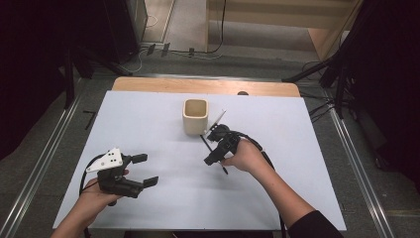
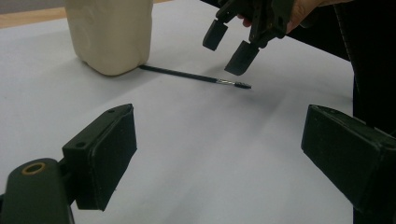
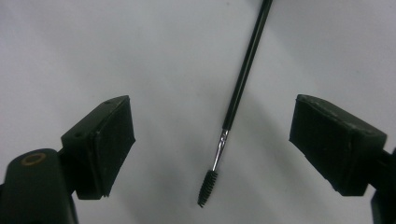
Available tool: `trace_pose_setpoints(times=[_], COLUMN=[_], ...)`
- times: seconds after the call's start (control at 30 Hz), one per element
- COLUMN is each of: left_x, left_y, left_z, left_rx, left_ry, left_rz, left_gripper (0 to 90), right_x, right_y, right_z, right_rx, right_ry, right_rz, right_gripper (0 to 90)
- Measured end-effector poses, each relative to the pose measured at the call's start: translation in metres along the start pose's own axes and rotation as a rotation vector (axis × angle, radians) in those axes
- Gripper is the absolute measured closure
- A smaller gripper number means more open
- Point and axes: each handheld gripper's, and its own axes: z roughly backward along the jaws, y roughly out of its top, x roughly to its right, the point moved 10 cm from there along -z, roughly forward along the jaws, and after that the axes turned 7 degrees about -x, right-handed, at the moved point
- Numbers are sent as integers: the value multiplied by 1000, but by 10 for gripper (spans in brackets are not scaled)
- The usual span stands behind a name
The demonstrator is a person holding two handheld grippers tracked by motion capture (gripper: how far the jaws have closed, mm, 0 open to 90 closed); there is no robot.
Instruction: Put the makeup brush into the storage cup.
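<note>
White desk [image 1: 148, 119] carries a thin black spoolie brush [image 3: 236, 100] beneath the right tool [image 3: 212, 140], gaping open; left tool [image 2: 219, 154] also open.

High view: white sheet-covered bench [image 1: 148, 119] evenly lit from overhead, no glare; surroundings at 9 and 3 o'clock fall to near black. Picture soft, slightly grainy. Shadows faint and diffuse; a soft one lies under the right hand-held gripper [image 1: 212, 147].

Left gripper view: near black jaws blurred; cream square ceramic cup [image 2: 112, 35] at 11 o'clock bright, its edges soft.

Right gripper view: thin black-handled spoolie brush [image 3: 233, 107] fairly sharp, with a pale grey shadow at its side; corners dimmer.
</note>
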Motion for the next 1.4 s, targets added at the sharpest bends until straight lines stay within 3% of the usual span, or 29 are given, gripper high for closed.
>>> trace_pose_setpoints(times=[0.33, 0.83, 1.07, 1.27, 1.4], left_x=[0, 1, 0, 1, 1], left_y=[0, 0, -1, 0, -1], left_z=[0, -1, 0, -1, -1], left_rx=[0, 3, -3, 3, -3], left_ry=[-1, -5, -3, -5, -3], left_rz=[-1, -2, -2, -2, -5], left_gripper=[105, 105, 106, 105, 105], right_x=[6, 10, 11, 13, 12], right_y=[-1, 0, -2, -1, 0], right_z=[-6, -21, -31, -32, -32], right_rx=[-70, -60, -97, -94, -94], right_ry=[5, -16, -48, -105, -107], right_rz=[-58, -99, -125, -128, -131], right_gripper=[179, 242, 306, 376, 408])
